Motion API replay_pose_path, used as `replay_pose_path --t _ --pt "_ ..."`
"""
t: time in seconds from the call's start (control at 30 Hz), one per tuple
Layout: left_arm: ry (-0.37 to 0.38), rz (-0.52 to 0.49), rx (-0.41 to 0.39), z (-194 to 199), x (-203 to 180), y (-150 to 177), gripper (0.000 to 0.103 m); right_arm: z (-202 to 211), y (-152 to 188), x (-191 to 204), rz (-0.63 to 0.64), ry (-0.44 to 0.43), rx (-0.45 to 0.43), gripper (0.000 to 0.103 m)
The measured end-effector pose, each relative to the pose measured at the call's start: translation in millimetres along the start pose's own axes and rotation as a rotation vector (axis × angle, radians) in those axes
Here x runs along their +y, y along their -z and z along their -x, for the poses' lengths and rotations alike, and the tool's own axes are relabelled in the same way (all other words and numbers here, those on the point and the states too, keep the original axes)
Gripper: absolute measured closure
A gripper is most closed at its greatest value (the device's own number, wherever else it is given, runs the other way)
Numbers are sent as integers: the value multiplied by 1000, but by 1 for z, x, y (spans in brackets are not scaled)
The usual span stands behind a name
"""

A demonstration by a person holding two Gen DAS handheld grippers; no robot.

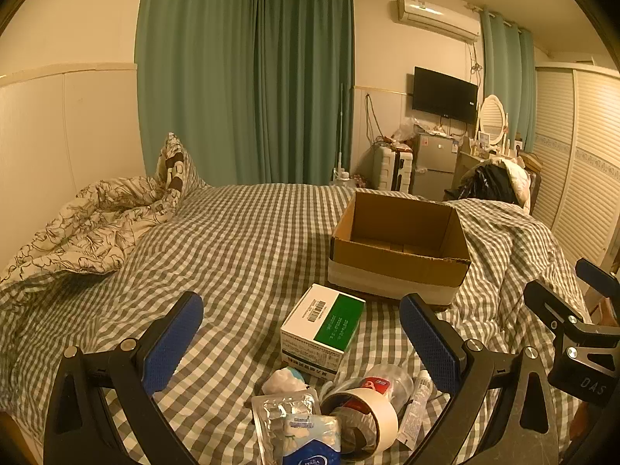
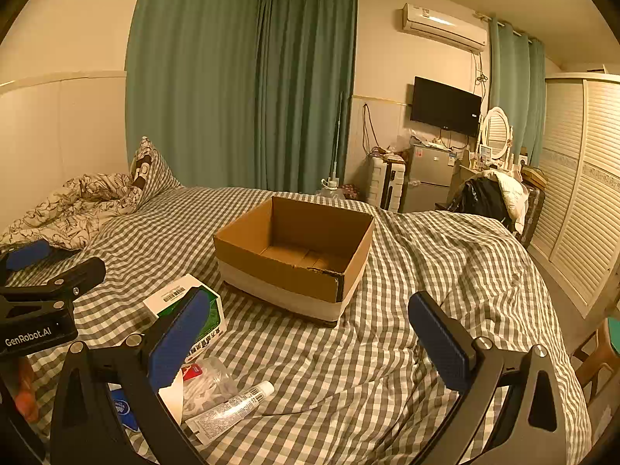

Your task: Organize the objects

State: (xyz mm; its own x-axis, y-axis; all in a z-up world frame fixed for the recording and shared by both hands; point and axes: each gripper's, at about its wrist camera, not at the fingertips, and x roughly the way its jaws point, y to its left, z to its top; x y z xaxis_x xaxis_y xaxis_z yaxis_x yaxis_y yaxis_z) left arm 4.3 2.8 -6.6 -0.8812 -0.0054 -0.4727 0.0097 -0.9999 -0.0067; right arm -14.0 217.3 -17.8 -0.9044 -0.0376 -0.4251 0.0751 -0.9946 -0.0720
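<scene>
Bedroom, checked bed [image 2: 348, 368]: an empty cardboard box [image 2: 294, 259] is set mid-bed, a clutter pile near the front edge. Left gripper [image 1: 300, 339] is spread above the green-white carton [image 1: 321, 329]; right gripper [image 2: 310, 343] is spread, empty. Carton is best pinched across its short sides and lifted over the box's near rim; open bedding is left to the right.

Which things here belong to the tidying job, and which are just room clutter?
Job: cardboard box, green-and-white carton, tape roll, tube, tissue pack, both open claws, left, right.
Lying about: floral duvet, television, fridge.
</scene>
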Motion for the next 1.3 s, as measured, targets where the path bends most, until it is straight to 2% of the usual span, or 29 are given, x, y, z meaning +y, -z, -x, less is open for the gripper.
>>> replay_pose_path --t 1.3 --pt "3 -6 -3 2 3 -4 0 3 -1 3 12 -17 6 0"
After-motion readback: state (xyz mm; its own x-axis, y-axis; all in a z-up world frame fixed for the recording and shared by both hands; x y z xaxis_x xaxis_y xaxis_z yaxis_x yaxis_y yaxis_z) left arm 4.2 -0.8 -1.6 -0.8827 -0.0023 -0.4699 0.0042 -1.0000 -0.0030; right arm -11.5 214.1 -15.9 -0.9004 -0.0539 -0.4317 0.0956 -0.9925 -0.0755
